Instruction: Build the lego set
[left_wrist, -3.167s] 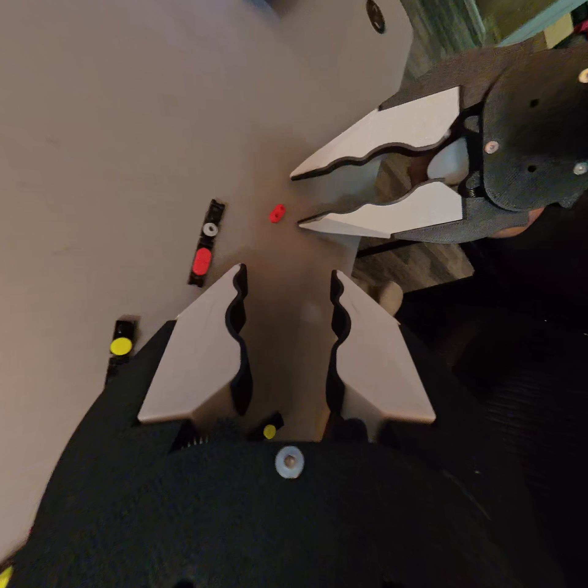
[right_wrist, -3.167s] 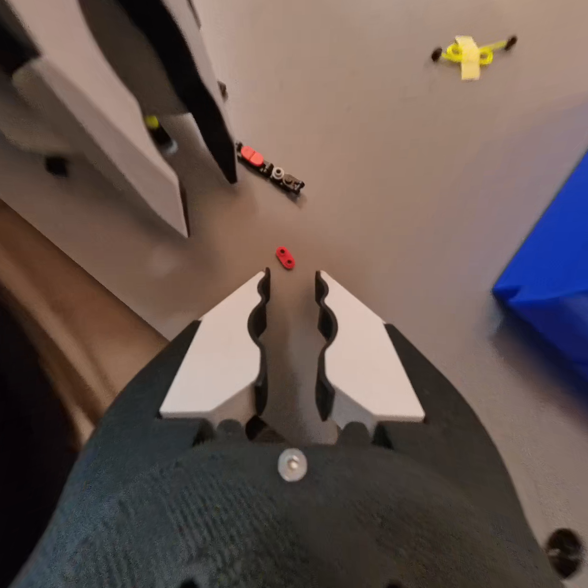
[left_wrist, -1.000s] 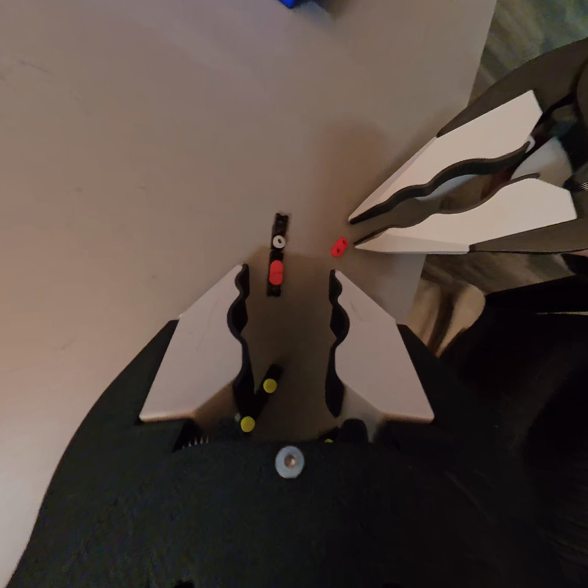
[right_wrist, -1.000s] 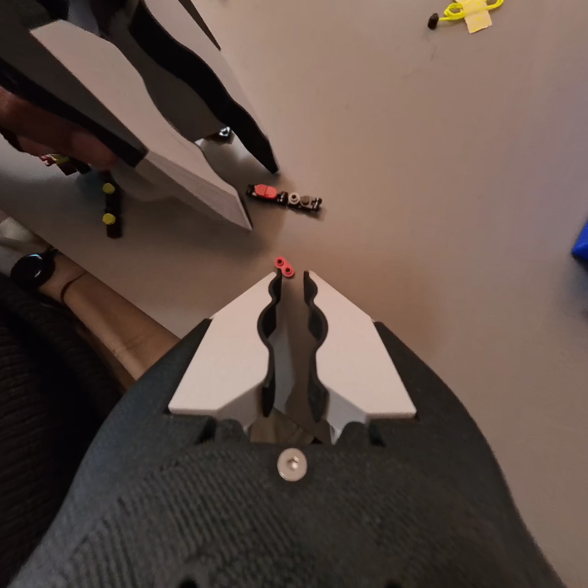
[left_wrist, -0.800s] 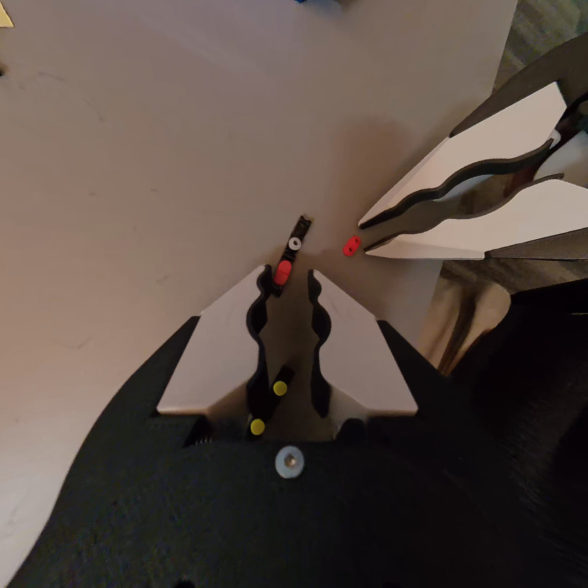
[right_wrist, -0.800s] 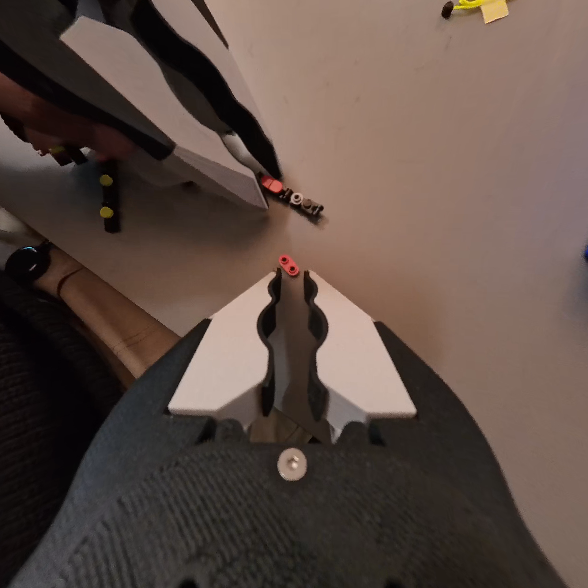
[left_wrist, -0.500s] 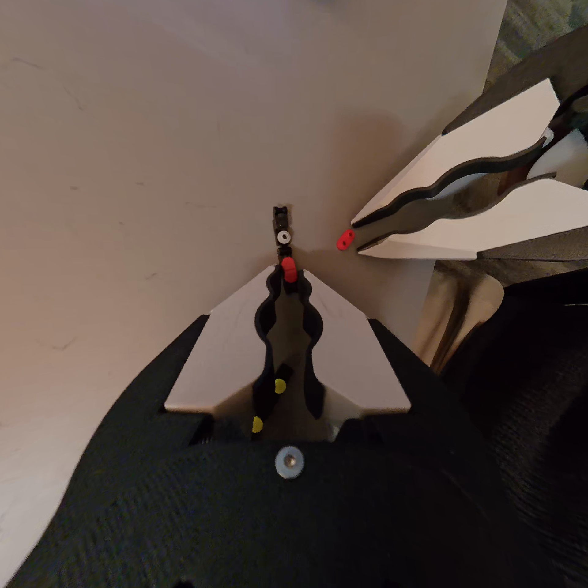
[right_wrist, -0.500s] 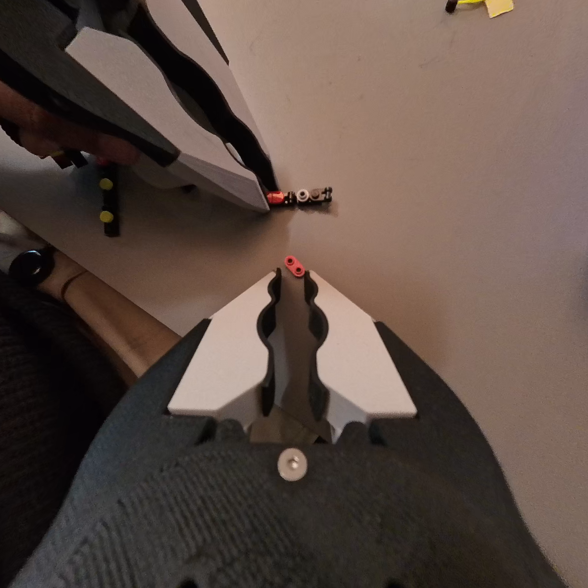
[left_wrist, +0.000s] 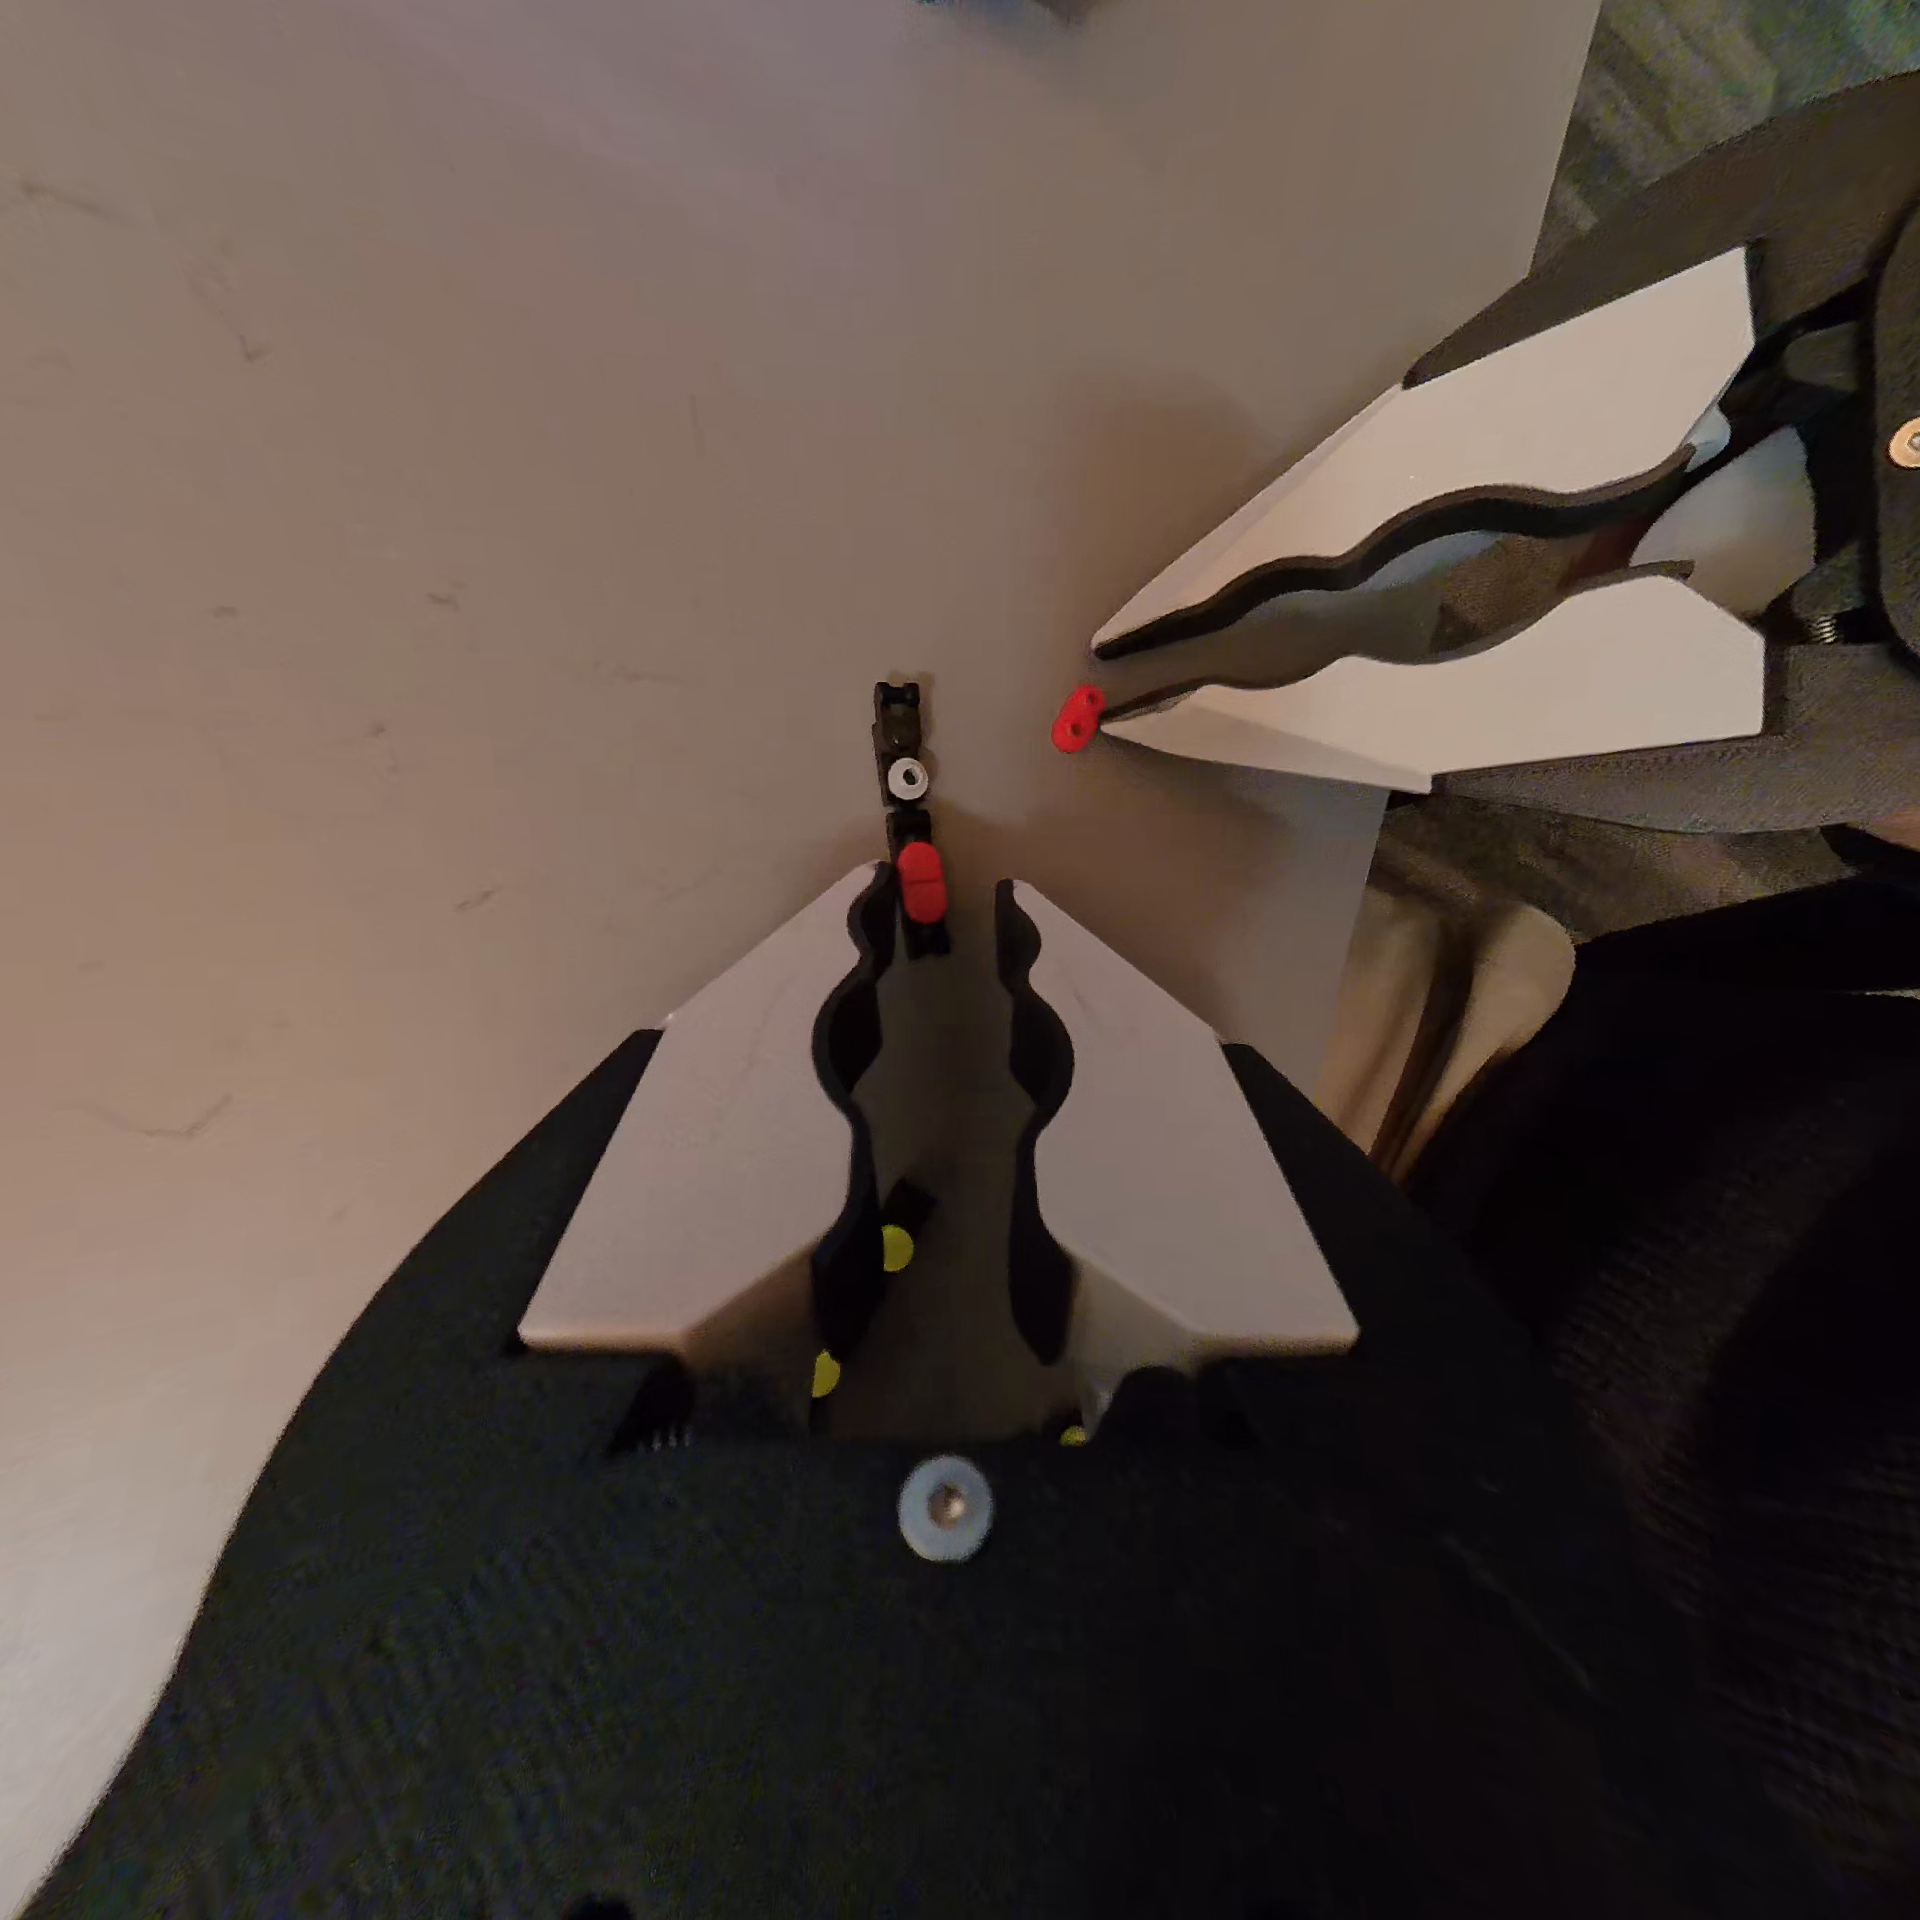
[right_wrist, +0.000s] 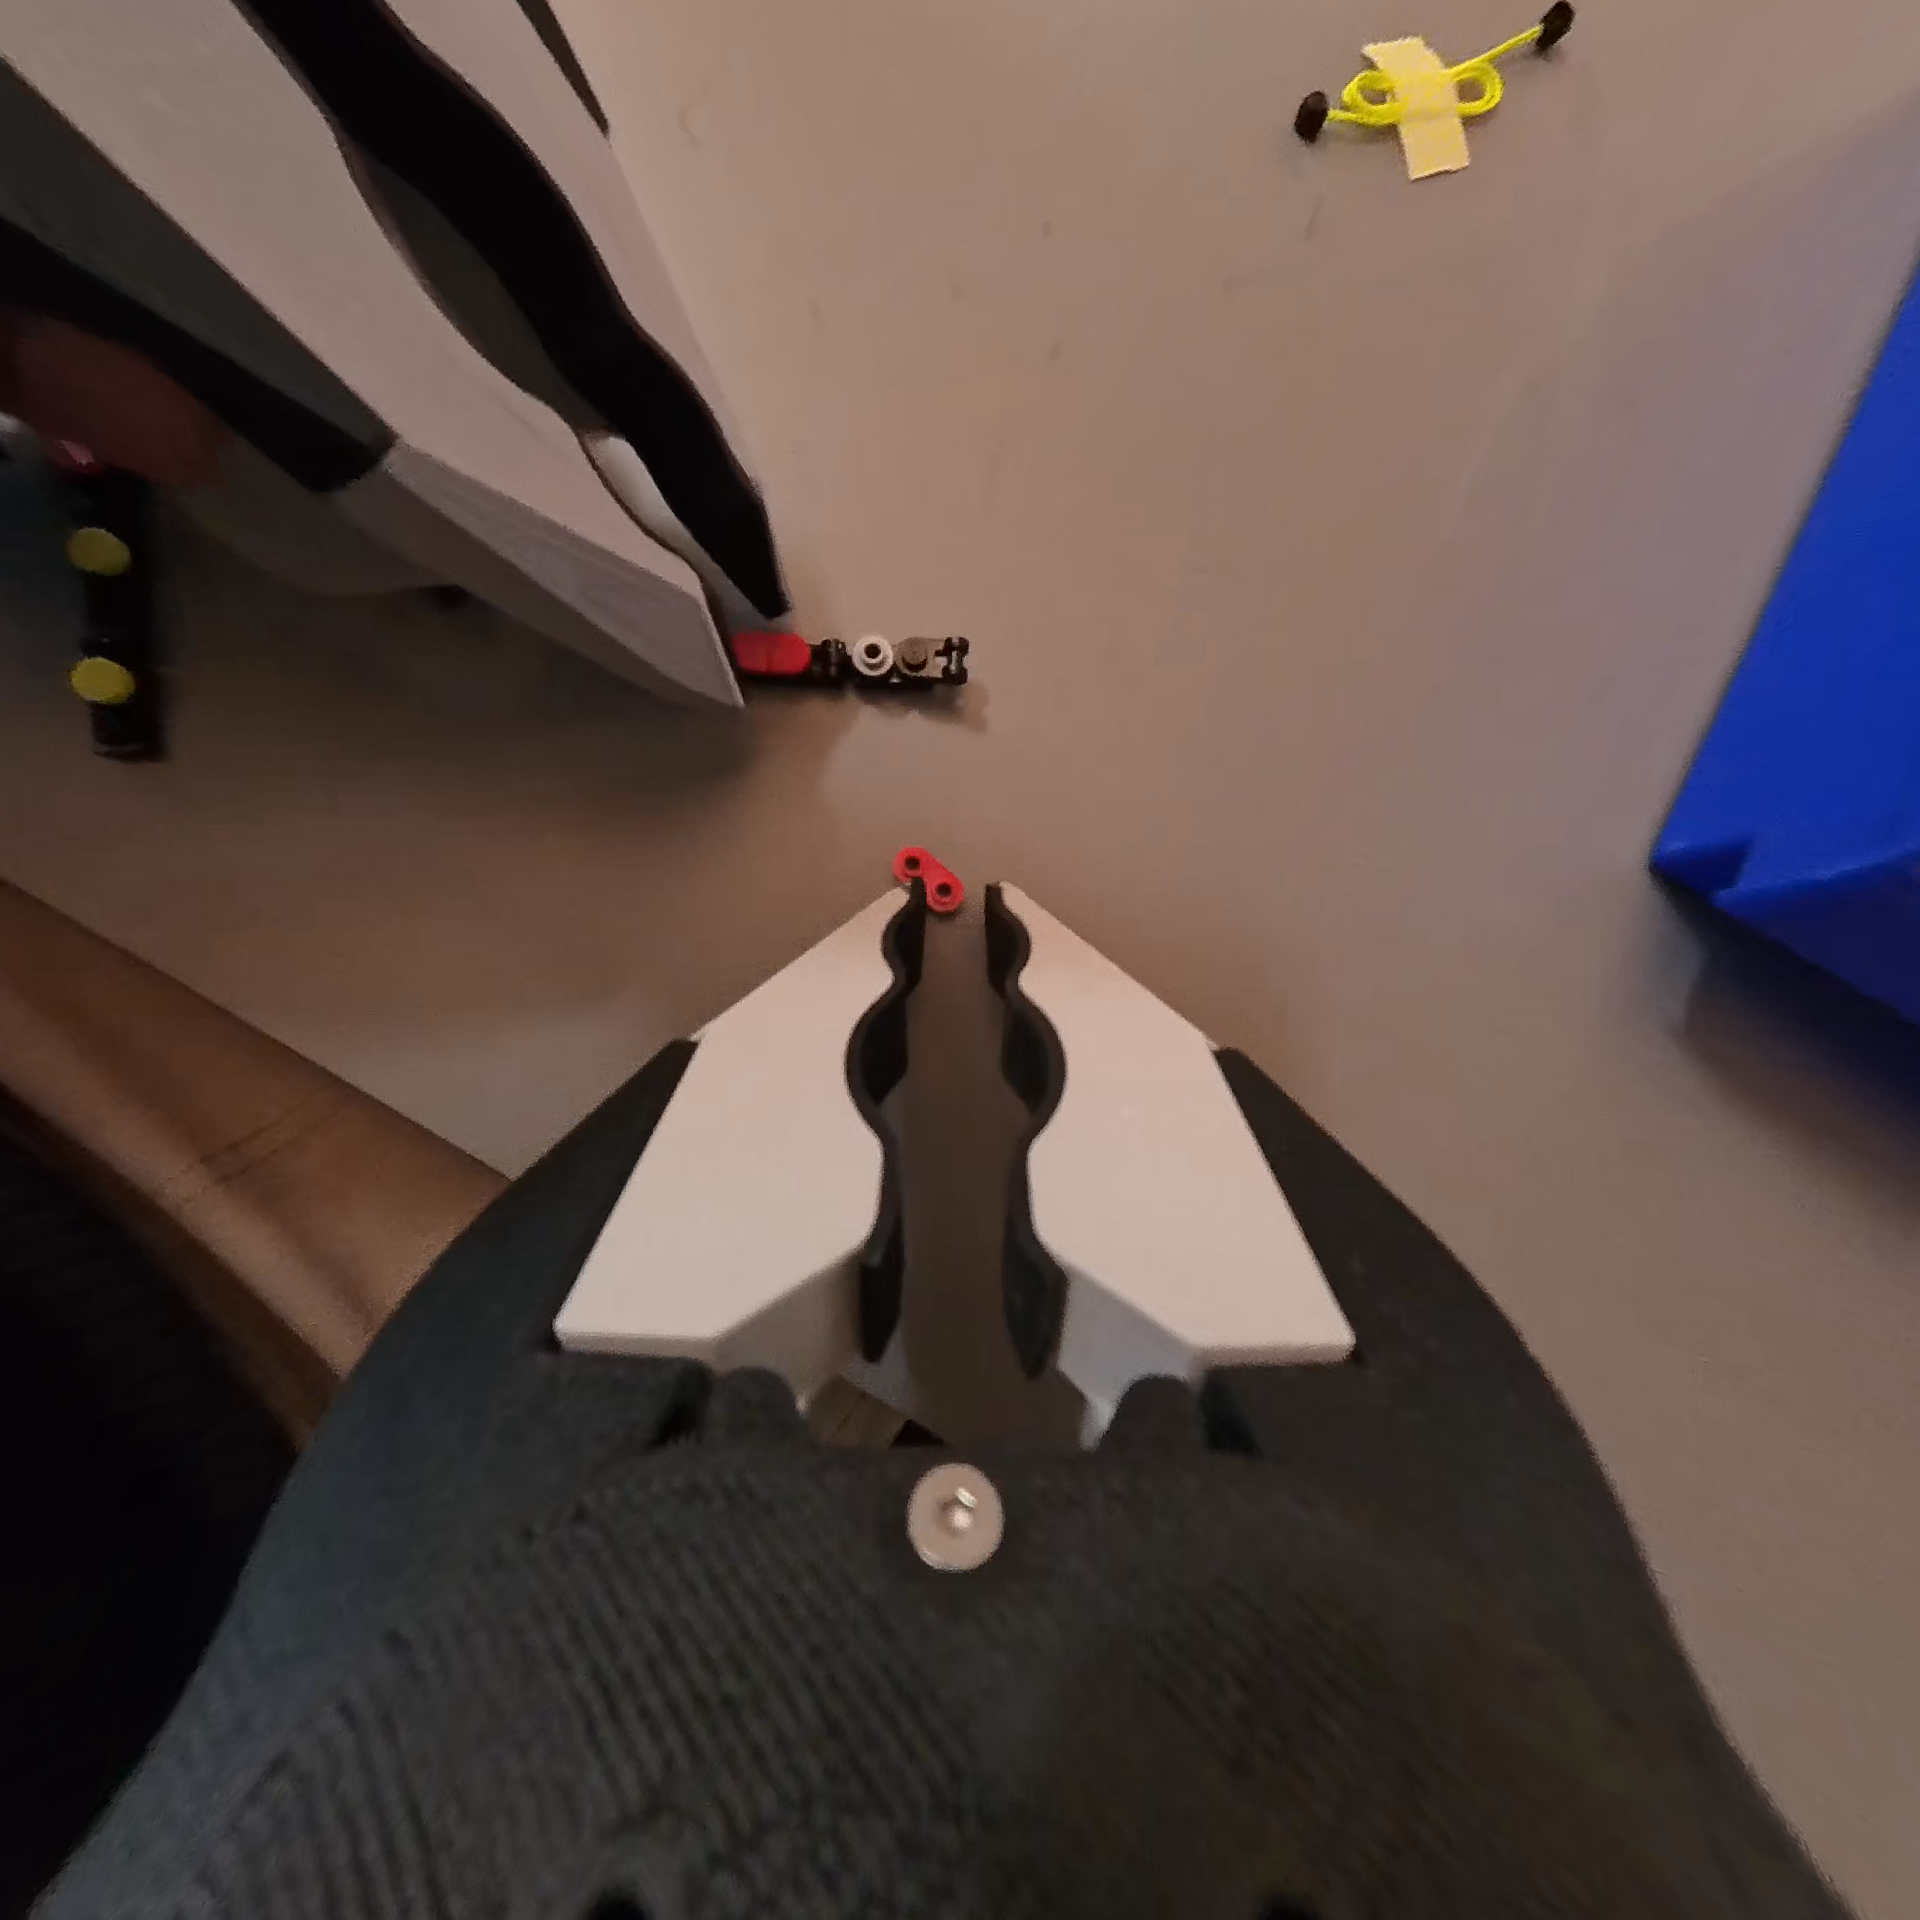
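Now the left gripper (left_wrist: 943, 902), clamped a moment ago, has parted around the black strip (left_wrist: 908, 821), seemingly letting go. Beside the strip, the right gripper (right_wrist: 954, 896) brackets the red link (right_wrist: 930, 878), unclenched.

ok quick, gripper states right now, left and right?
Left gripper: open, tips flanking the black strip, not clamped.
Right gripper: open, narrow gap, red two-hole piece at its tips, not gripped.

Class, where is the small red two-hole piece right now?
The small red two-hole piece lies on the table at the right gripper's tips, near the black strip.
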